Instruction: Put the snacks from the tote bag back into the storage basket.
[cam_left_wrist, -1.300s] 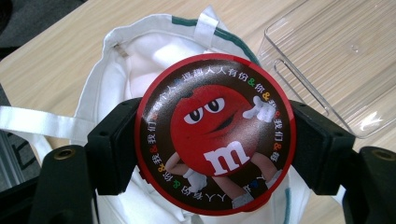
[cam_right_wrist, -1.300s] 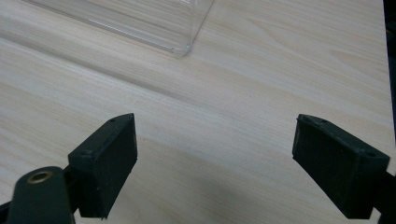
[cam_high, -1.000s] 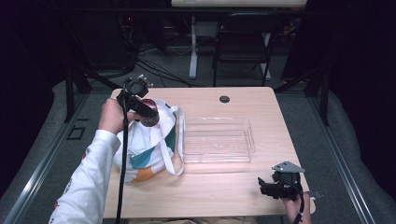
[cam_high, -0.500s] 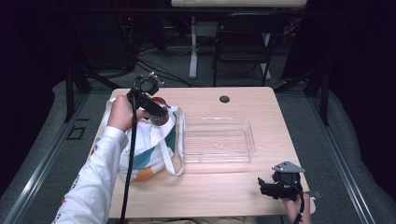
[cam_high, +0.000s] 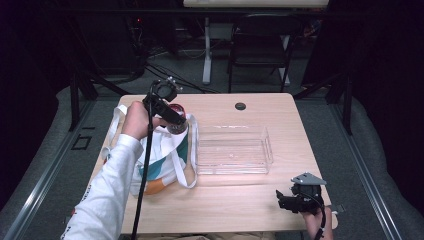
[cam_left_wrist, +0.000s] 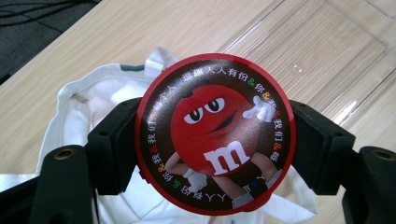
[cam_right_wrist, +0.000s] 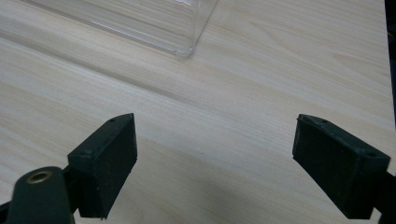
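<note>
Now we hold the M&M's tin (cam_left_wrist: 215, 133) above the tote bag's (cam_high: 160, 160) mouth, near the desk's (cam_high: 235, 205) left edge.
Our left gripper (cam_high: 175, 119) clamps the lid's rim from both sides, keeping it level beside the clear tray (cam_high: 232, 150); our right gripper (cam_high: 287, 201) rests wide open, empty, at the near right corner. The tin's body and the bag's contents stay hidden.

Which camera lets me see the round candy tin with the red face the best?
The left gripper view: the candy tin sits close up, lid facing the camera, clamped by the left gripper. The high view gives a small dark blob above the white bag.
</note>
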